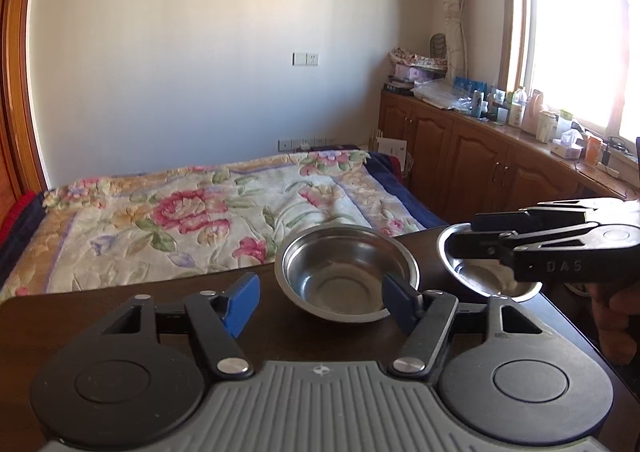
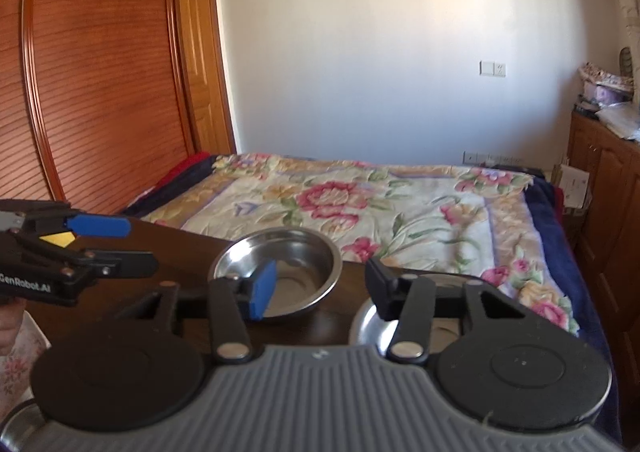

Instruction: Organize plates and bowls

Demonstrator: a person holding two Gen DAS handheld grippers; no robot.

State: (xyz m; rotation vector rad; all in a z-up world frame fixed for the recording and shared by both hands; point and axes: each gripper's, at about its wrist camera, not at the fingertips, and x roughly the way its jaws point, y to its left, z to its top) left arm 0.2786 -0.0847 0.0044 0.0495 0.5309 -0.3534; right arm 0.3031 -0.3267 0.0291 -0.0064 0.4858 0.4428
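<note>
Two steel bowls stand side by side on a dark table (image 1: 120, 312). The left bowl (image 1: 346, 272) (image 2: 280, 272) is upright and empty. My left gripper (image 1: 320, 304) is open just in front of it: its right finger overlaps the near rim, and its left pad stands clear of the bowl. The right bowl (image 1: 480, 280) (image 2: 370, 326) lies partly under my right gripper (image 2: 320, 288) (image 1: 464, 232). That gripper is open, one finger over each bowl's rim, with bare table in the gap. The left gripper (image 2: 140, 250) also shows from the side in the right wrist view.
Past the table's far edge is a bed with a flowered cover (image 1: 200, 212). Wooden cabinets (image 1: 480, 160) topped with bottles run along the right under a window. A wooden wardrobe (image 2: 100, 72) stands left. A hand (image 1: 616, 316) holds the right gripper. A steel edge (image 2: 16, 426) shows bottom left.
</note>
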